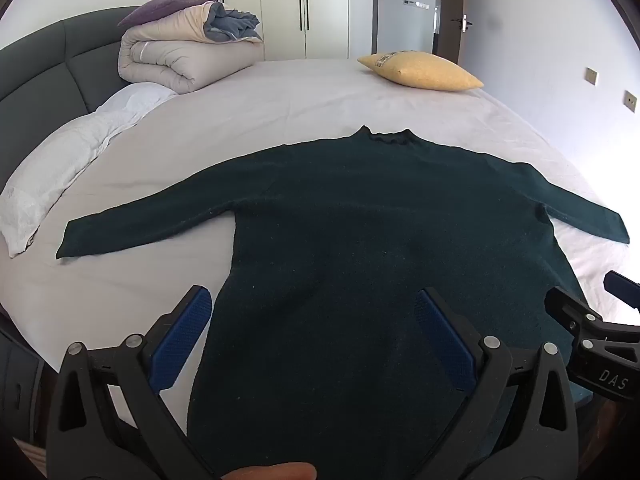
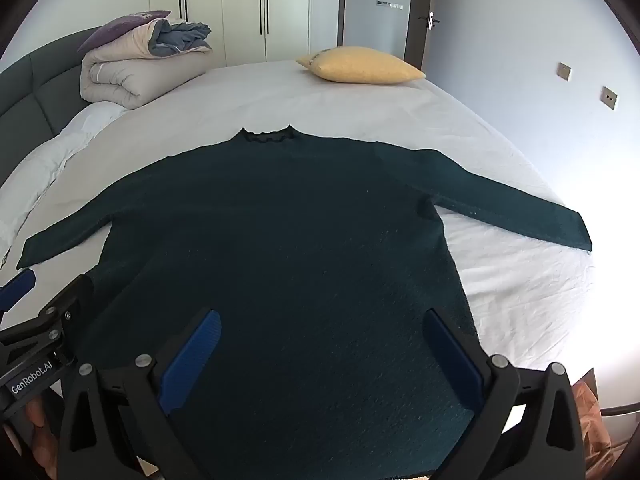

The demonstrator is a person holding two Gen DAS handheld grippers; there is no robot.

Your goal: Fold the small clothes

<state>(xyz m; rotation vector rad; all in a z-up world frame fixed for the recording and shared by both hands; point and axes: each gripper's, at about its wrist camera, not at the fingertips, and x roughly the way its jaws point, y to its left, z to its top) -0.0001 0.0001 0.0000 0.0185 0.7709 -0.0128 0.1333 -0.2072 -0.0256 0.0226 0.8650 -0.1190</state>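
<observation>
Dark green knitted sweater [image 1: 360, 208] spread flat, both my grippers hovering at its hem.

I see the wide bed with its white sheet [image 1: 280, 92] beneath the sweater, sleeves out to both sides. Beyond its collar lie a rolled beige quilt [image 1: 176, 60] and a yellow cushion [image 1: 420, 72]. My left gripper [image 1: 316, 332] and right gripper [image 2: 324, 352] stand with jaws spread wide, pinching nothing.
</observation>
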